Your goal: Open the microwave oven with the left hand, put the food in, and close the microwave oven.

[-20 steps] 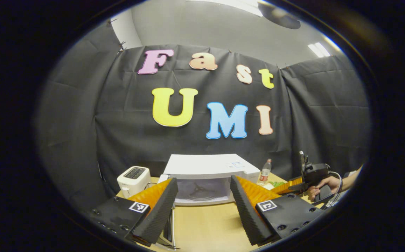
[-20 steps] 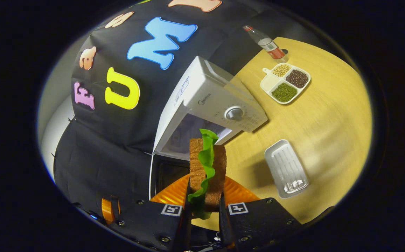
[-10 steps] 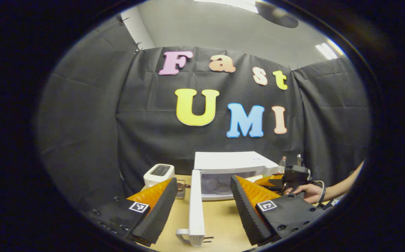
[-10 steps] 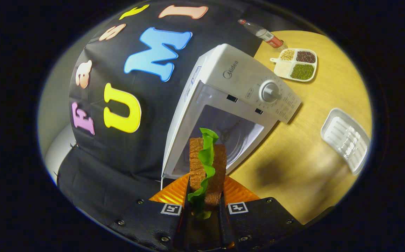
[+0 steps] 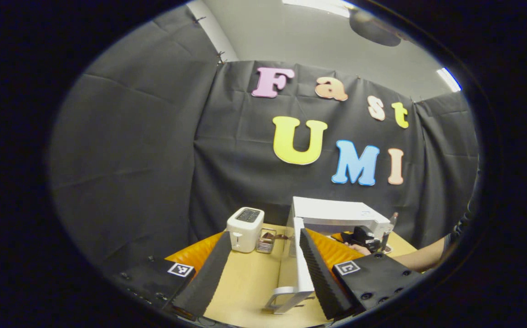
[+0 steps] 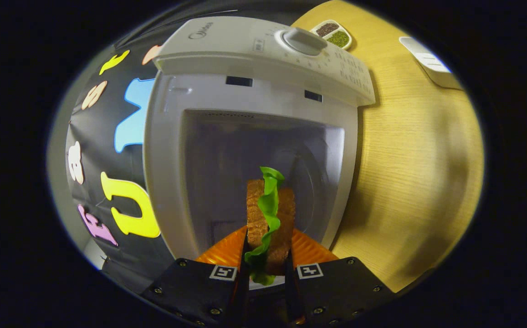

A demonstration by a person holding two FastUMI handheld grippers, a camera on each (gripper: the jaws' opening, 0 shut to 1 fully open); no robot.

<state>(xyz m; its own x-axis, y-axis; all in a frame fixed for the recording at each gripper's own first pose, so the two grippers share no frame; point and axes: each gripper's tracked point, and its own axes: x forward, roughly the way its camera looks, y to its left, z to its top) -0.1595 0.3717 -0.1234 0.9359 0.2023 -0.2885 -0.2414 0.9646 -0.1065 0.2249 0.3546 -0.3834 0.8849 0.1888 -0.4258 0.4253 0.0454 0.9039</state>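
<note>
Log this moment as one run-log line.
phase: loading | microwave door: open | right gripper: jaws shut on sandwich, at microwave cavity mouth | left gripper: jaws open, empty, beside door

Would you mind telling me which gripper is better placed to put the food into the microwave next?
The right. Its jaws are clamped on the sandwich, which sits right at the open microwave cavity. The left gripper is open, empty, back by the swung-out door.
</note>
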